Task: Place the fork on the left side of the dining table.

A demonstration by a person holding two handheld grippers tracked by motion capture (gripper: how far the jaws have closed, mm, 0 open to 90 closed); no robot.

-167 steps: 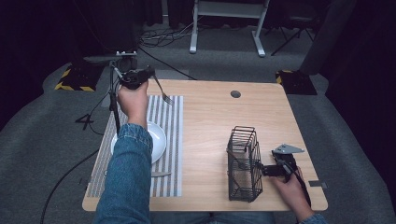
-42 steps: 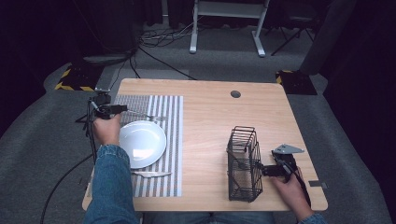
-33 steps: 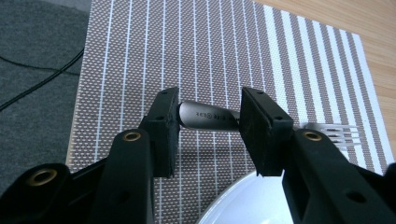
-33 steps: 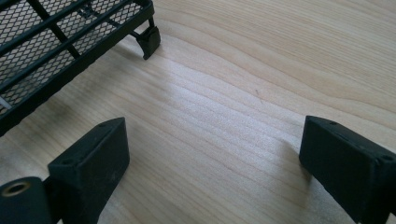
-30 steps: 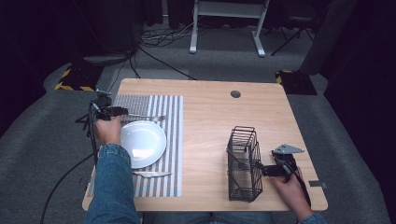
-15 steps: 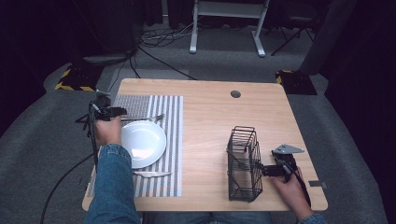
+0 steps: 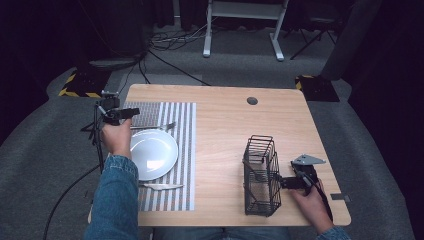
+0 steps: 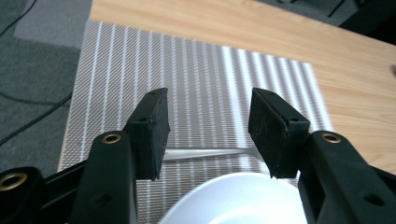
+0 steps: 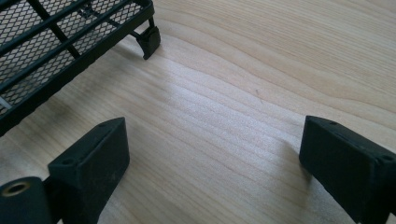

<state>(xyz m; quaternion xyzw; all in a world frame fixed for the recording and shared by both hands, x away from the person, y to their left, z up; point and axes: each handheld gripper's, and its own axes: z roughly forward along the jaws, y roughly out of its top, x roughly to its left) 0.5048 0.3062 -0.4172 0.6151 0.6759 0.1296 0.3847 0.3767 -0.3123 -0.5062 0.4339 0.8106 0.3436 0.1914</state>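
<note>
A silver fork [image 7: 152, 126] lies on the striped placemat [image 7: 182, 150] just beyond the white plate [image 7: 152, 154]. My left gripper [image 7: 131, 113] hovers over the fork's handle end, at the mat's far left. In the left gripper view its jaws [image 8: 209, 112] stand open and have just been opening; the fork handle [image 8: 210, 153] lies on the mat [image 8: 187, 70] below them, untouched, with the plate rim [image 8: 233, 200] nearer. A knife [image 7: 161, 186] lies on the mat's near side. My right gripper [image 7: 282, 181] rests open on the table beside a black wire basket [image 7: 261, 175].
The wooden table [image 7: 225, 115] has a round cable hole [image 7: 252, 100] at the back. In the right gripper view the open jaws [image 9: 215, 140] frame bare wood, with the basket's corner foot [image 9: 149, 39] at upper left. Cables trail off the table's left edge.
The left gripper brought the fork from the mat's far end down beside the plate, let it go, and has lifted a little off it. The right gripper has not moved.
</note>
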